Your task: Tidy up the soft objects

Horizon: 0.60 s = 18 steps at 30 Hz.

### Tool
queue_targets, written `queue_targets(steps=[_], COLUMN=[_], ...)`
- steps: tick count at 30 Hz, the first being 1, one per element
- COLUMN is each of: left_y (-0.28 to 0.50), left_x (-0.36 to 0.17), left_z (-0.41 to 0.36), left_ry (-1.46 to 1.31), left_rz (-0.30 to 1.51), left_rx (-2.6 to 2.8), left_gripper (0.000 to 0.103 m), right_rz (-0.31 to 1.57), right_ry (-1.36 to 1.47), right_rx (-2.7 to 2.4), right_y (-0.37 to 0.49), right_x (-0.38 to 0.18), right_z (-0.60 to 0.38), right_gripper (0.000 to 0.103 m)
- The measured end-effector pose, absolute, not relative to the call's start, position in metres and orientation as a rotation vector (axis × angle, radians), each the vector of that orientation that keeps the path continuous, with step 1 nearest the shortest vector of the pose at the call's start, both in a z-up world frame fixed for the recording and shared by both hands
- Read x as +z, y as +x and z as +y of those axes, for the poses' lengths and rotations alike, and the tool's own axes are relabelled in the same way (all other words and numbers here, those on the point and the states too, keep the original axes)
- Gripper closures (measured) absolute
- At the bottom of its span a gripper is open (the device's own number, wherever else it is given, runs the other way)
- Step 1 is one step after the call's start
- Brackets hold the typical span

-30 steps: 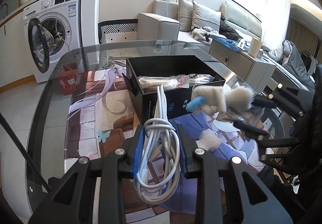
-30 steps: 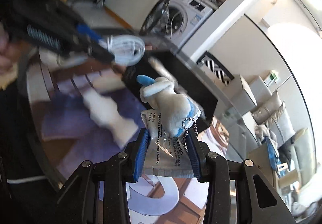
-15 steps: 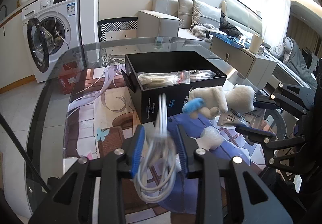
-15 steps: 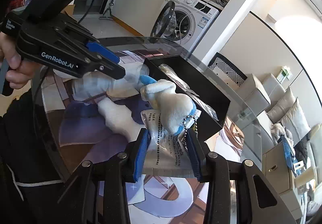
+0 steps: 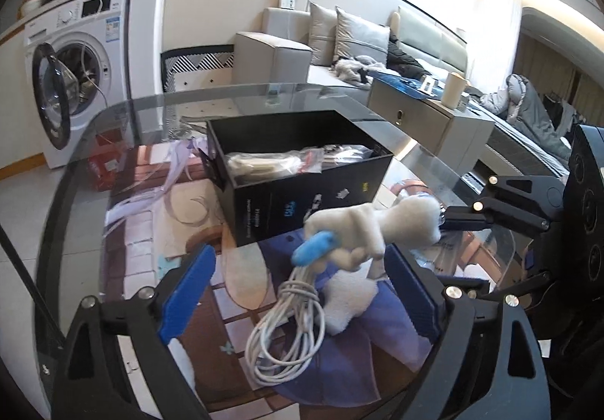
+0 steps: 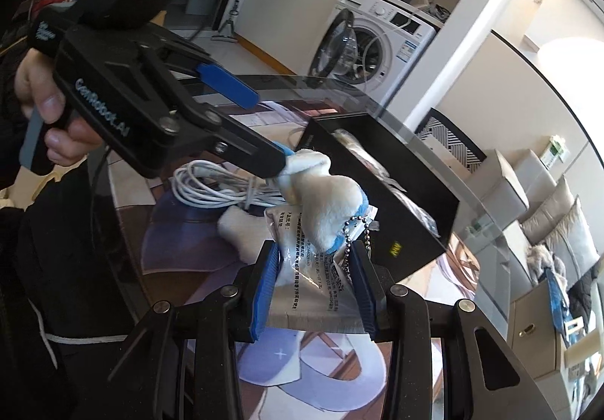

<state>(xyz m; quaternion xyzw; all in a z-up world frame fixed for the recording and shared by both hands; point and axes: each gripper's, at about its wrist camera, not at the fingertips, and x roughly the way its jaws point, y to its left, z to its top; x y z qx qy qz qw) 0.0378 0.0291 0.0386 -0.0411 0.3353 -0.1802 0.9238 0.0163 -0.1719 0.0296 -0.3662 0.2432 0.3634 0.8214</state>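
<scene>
On the glass desk (image 5: 87,170), the white cable bundle (image 5: 287,321) lies between the left hand-held gripper's (image 5: 302,291) jaws, which have just been spreading. The right hand-held gripper (image 6: 315,284) pinches the plush toy's (image 6: 321,201) packet, apparently bound for the black box (image 5: 302,170).

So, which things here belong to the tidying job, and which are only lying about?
Job:
- plush toy in its bag, held by the right tool
- white cable, just released by the left tool
- black box
- small white plush

Lying about:
- washing machine
- sofa
</scene>
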Motion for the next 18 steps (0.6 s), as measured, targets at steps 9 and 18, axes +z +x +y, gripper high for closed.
queue_targets(steps=[9,18], left_y=[0.047,0.049], left_x=[0.027,0.017], left_z=[0.025,0.021], left_ry=[-0.155,-0.186], left_rz=[0.736,0.759], left_rx=[-0.456,-0.478], left_gripper=[0.011,0.012], right_rz=[0.479,0.536], right_ry=[-0.778,-0.797], right_rx=[0.848,0.832], right_y=[0.007,0.018], right_x=[0.03,0.015], right_z=[-0.168,-0.168], right_gripper=[0.068,0.07])
